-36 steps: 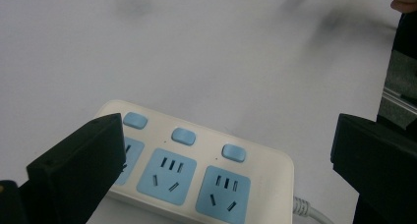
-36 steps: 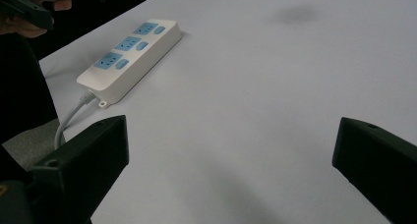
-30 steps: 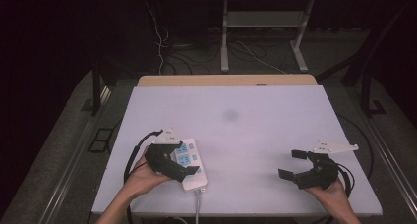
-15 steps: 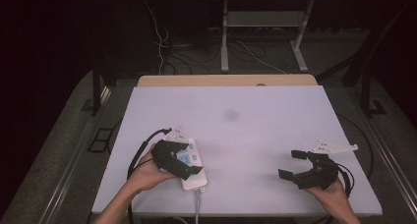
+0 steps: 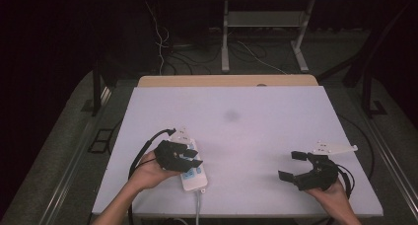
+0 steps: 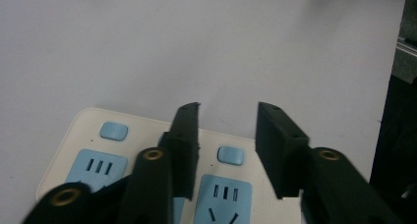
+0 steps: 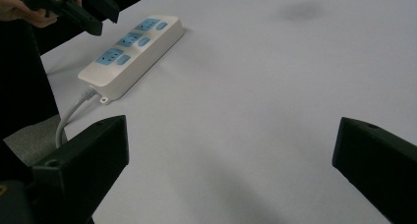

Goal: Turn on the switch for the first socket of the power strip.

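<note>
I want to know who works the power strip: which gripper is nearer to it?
Left. The left gripper hovers right over the power strip, jaws just narrowed, nothing between them. The right gripper sits far across the table, open.

You will find nothing to read here: no word, brand, number or sign stands on anything in these pictures. The power strip (image 5: 193,168) near the table's (image 5: 256,136) near-left edge carries blue socket faces and blue switches, and in the left gripper view its white top (image 6: 147,130) is seen close up, yet it bears no lettering, rating mark or logo that you can make out. The switches (image 6: 230,155) are plain blue with no symbol. In the right gripper view the strip's side wall (image 7: 142,57) is blank too. The table's white surface shows a faint grey smudge (image 5: 230,116) towards its far edge, which is no mark or sign.
</note>
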The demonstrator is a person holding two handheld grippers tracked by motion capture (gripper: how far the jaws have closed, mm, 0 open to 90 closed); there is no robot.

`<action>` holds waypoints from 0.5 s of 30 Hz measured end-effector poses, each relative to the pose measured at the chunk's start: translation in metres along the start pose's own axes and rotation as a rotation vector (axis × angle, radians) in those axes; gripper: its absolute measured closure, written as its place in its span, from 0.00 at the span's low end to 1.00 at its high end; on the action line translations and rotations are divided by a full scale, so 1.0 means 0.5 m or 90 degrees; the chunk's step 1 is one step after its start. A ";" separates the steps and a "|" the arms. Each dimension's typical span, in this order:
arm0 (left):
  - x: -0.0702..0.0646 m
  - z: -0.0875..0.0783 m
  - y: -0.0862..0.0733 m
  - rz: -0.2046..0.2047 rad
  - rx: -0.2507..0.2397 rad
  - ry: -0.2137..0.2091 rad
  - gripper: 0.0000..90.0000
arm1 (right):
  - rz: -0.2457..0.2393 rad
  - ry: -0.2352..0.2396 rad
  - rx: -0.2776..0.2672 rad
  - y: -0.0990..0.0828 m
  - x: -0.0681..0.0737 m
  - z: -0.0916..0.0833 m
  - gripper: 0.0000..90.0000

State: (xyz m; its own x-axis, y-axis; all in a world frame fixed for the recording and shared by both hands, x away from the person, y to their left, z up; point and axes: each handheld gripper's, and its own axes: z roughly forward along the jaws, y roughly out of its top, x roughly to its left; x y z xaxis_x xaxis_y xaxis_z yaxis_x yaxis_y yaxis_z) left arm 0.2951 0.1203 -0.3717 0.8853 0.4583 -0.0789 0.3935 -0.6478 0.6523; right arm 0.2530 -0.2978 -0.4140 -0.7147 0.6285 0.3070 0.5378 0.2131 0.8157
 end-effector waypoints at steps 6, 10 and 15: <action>0.008 0.011 0.002 -0.004 0.018 -0.004 0.98 | -0.002 0.000 0.004 0.000 0.001 0.001 0.00; 0.011 0.019 0.003 0.002 0.034 -0.010 0.99 | -0.003 0.001 0.003 0.000 0.000 0.001 0.00; 0.011 0.033 0.002 0.009 0.056 -0.021 0.99 | -0.003 0.002 0.005 -0.001 0.001 0.002 0.00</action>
State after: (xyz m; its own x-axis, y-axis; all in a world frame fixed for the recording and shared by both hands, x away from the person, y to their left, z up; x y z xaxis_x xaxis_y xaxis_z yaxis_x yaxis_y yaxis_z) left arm 0.3042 0.1121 -0.3837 0.8982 0.4291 -0.0956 0.3994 -0.7056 0.5854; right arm 0.2530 -0.2967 -0.4146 -0.7186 0.6253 0.3042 0.5376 0.2222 0.8134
